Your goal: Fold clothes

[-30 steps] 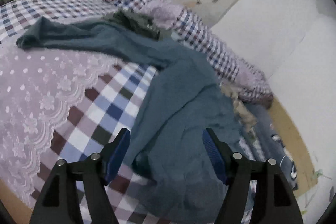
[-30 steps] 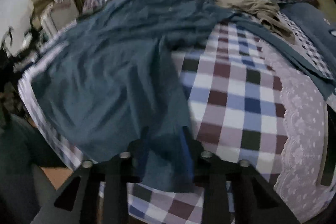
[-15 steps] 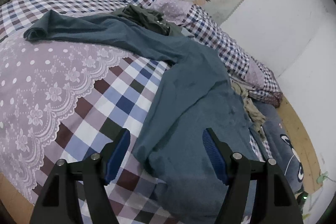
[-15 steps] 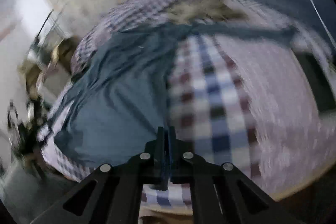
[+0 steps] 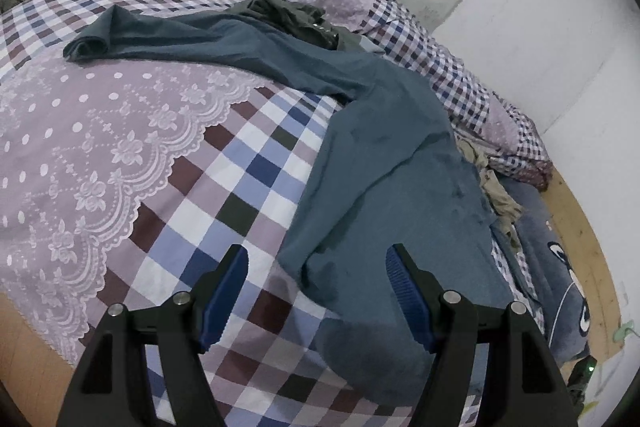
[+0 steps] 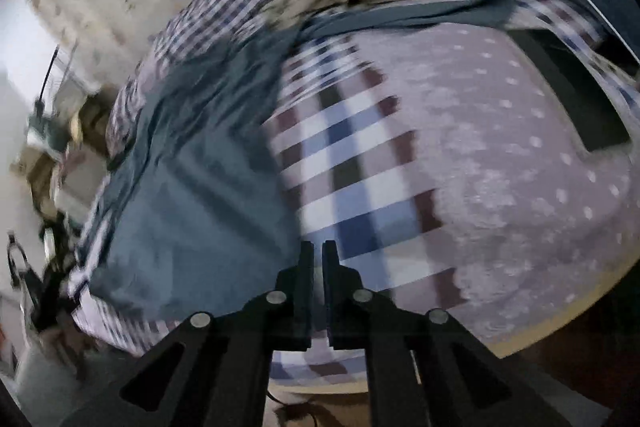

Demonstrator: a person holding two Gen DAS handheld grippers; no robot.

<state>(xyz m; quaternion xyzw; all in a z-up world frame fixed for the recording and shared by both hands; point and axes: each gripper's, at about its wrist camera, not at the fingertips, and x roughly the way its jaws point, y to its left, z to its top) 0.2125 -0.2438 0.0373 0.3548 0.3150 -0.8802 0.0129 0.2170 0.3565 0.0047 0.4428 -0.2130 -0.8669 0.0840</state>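
A teal long-sleeved garment (image 5: 384, 163) lies spread on the checked bedspread (image 5: 224, 187), one sleeve stretched toward the far left. My left gripper (image 5: 316, 267) is open, its blue pads on either side of the garment's near edge, just above it. In the right wrist view, which is motion-blurred, the same garment (image 6: 192, 179) lies at the left. My right gripper (image 6: 315, 251) has its jaws nearly closed with nothing visible between them, above the bedspread beside the garment's edge.
A dark olive garment (image 5: 296, 15) and a tan garment (image 5: 492, 187) lie near the far side of the bed. A grey blanket with a cartoon face (image 5: 560, 283) lies at the right. A black flat object (image 6: 568, 91) lies on the bed. White wall behind.
My right gripper let go of the garment's edge, closed empty and swung up and to the right. My left gripper drew back slightly and stayed open.
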